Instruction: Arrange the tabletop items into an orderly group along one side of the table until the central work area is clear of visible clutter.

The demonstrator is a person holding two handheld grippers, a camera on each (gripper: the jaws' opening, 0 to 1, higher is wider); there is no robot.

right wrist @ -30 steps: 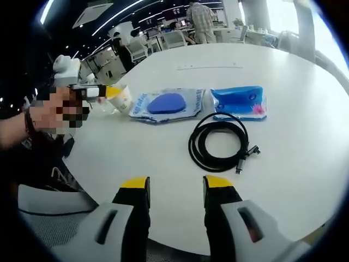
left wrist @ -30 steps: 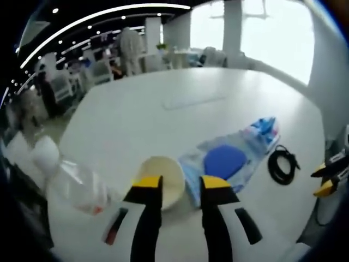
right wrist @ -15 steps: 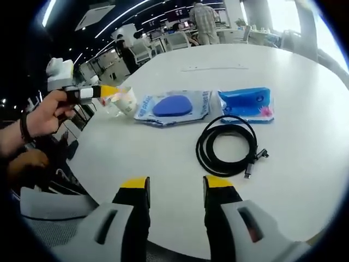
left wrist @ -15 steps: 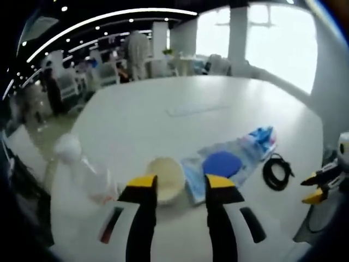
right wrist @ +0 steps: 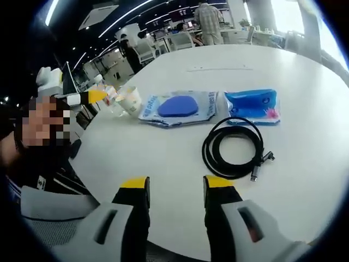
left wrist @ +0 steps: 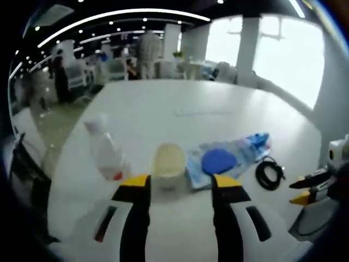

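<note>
Your left gripper [left wrist: 180,184]: jaws parted wide, nothing held between them, above the white table [left wrist: 163,109]. Your right gripper [right wrist: 170,185]: jaws likewise spread, gripping nothing, over the near table edge.

Left gripper view, near to far:
- Paper cup [left wrist: 168,162], cream, upright, just beyond the gap between your jaws and apart from both tips.
- Clear plastic bottle [left wrist: 107,155], left of the cup, leaning, white cap at its far end; red mark low on its side.
- Packet with a blue oval pad [left wrist: 218,161], right of the cup, its near edge close to it.
- Blue packet [left wrist: 257,143] past the oval-pad packet, end to end with it.
- Coiled black cable [left wrist: 269,173], right of the packets, on bare table.
- Your other gripper enters at the right edge, yellow tips pointing inward.
- Far side: bare tabletop, then chairs, standing people, bright windows.

Right gripper view, near to far:
- Bare table directly ahead of your jaws.
- Coiled black cable [right wrist: 234,147], ahead and right of the jaws, plug end trailing at its right.
- Oval-pad packet [right wrist: 179,107] and blue packet [right wrist: 252,105], side by side beyond the cable, a small gap between them.
- Paper cup [right wrist: 130,100], left of the oval-pad packet, with the bottle partly hidden beside it.
- Left gripper's yellow tip [right wrist: 90,97] near the cup, apart from it.
</note>
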